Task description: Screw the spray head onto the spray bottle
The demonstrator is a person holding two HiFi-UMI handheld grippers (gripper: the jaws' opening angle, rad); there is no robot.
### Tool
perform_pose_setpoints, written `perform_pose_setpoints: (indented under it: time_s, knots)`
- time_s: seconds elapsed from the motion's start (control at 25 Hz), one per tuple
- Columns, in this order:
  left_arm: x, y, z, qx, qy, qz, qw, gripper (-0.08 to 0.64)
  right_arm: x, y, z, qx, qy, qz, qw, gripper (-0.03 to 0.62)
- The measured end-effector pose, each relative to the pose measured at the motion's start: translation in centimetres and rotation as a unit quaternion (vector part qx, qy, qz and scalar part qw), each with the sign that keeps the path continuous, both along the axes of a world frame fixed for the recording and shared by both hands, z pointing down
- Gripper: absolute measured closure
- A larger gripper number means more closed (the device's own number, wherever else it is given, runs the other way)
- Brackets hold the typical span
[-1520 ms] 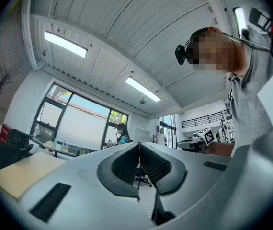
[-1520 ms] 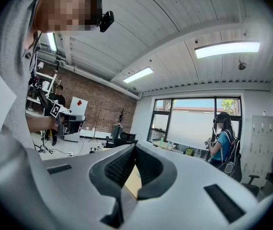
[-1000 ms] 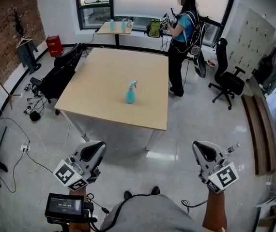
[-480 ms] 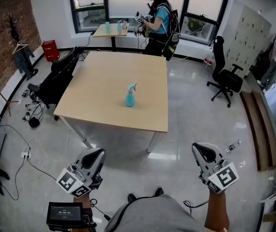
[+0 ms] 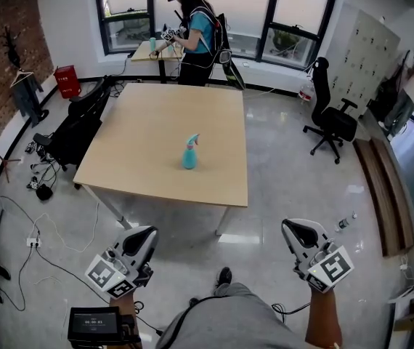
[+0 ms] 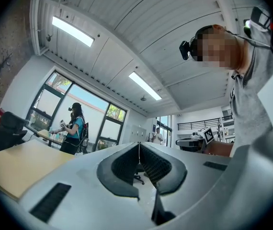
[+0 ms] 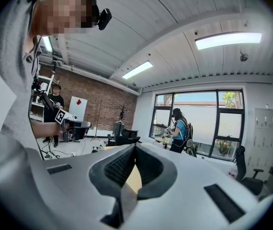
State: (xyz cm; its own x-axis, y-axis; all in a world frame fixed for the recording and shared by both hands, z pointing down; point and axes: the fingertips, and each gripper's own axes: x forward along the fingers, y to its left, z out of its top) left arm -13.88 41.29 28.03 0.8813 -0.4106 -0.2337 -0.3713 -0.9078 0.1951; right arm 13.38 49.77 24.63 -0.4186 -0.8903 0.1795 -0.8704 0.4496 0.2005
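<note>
Spray bottle upright at frame centre on tabletop, spray head atop. Judged light, smooth plastic, tippy: hold body, turn at collar. Your left hand-held gripper and right hand-held gripper: closed, empty, lower frame.

Left hand-held gripper and right hand-held gripper both closed, empty.

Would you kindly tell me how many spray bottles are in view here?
1 for certain: the spray bottle stands near the middle of the large table. Teal items on the far table may be more; too small to tell.
</note>
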Motion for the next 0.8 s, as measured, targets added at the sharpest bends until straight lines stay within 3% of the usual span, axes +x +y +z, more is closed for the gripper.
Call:
perform_pose_setpoints:
  time_s: [0.36,0.8]
  knots:
    - [4.6,-9.0,2.4,-0.024,-0.02,-0.005,0.9995,0.555,3.5,-10.4,2.0,-0.007,-0.038,-0.019,0.999,0.586]
    - [13.9,-22.1,3.6,-0.026,-0.036,-0.036,0.9983,0.555,9.4,-25.3,2.3,0.002,-0.057,-0.096,0.994,0.586]
